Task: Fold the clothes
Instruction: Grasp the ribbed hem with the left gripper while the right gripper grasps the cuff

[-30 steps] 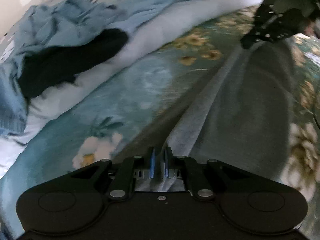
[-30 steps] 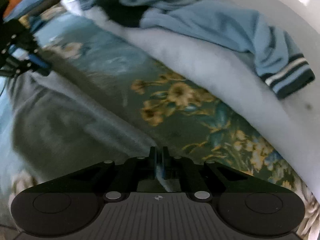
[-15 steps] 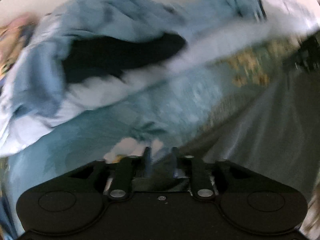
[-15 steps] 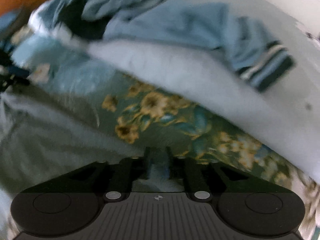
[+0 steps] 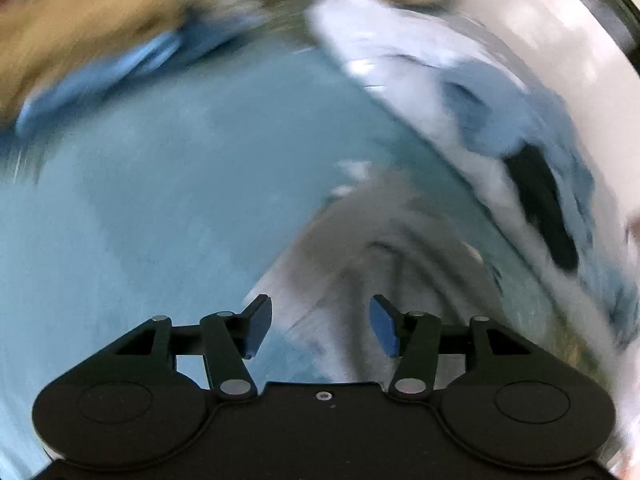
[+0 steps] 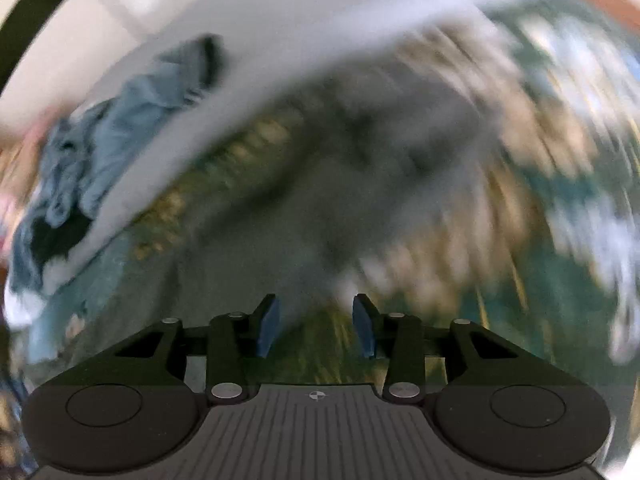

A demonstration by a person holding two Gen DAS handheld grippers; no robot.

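Left wrist view, blurred: the left gripper (image 5: 320,326) has its fingers (image 5: 256,326) spreading apart, pinching nothing; the grey garment (image 5: 384,248) lies on the bed (image 5: 160,200) just ahead. Right wrist view, blurred: the right gripper (image 6: 316,326) is likewise parting, empty, with the grey garment (image 6: 360,168) lying ahead of it.

This is a bedroom in a home. The work surface is a bed covered with a teal bedspread (image 6: 568,216) printed with yellow and white flowers (both views are badly blurred). A white quilt (image 6: 280,60) lies along its edge, with a heap of light blue clothes (image 6: 104,136) on it, beside a pale wall (image 5: 560,52).
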